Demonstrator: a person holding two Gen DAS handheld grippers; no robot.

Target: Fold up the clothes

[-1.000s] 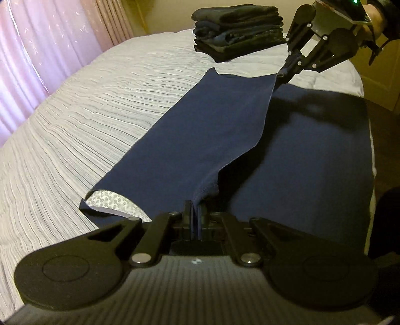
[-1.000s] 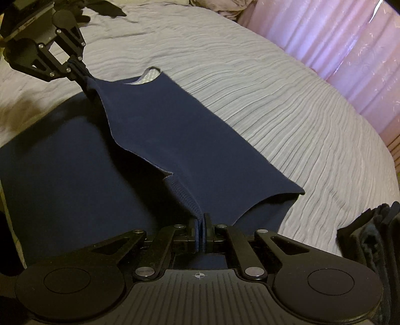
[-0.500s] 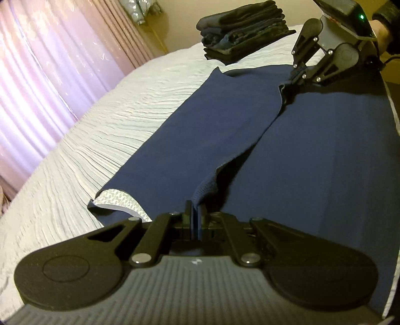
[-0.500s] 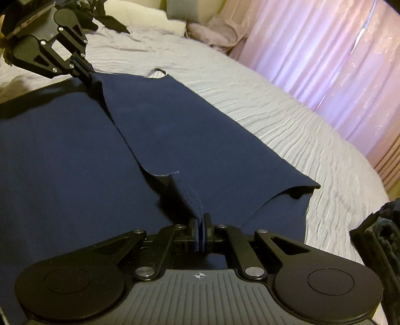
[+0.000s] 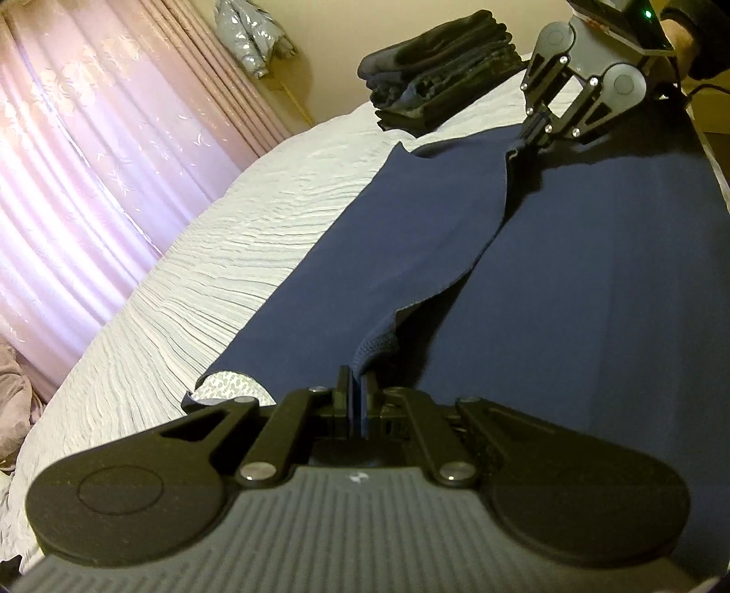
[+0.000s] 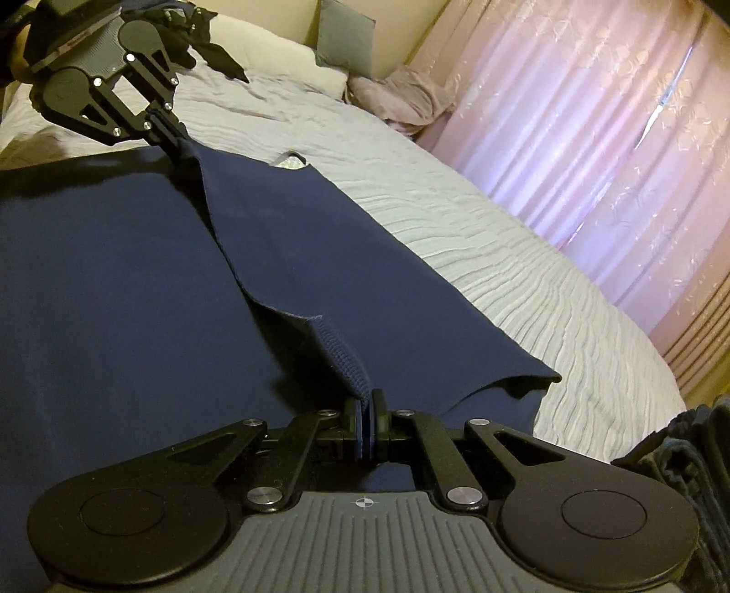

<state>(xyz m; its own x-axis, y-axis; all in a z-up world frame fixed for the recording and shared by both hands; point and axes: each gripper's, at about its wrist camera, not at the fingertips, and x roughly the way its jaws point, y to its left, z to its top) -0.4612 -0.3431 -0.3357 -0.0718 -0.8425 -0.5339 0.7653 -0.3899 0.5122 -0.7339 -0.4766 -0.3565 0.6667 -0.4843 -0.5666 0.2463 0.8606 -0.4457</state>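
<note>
The left tongs (image 5: 355,397) pinch the near end of a folded-over edge of the navy garment (image 5: 593,273), which lies lengthwise on the bed (image 5: 228,273), running away to the right tongs (image 5: 531,137), pinching its far end.

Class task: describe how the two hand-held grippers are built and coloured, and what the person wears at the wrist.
Each gripper, left gripper and right gripper, has matte black linkage arms with silver rivets, round black side discs and a ribbed grey body bearing a small white mark. The right gripper also shows a green light. A dark sleeve cuff covers the wrist.
</note>
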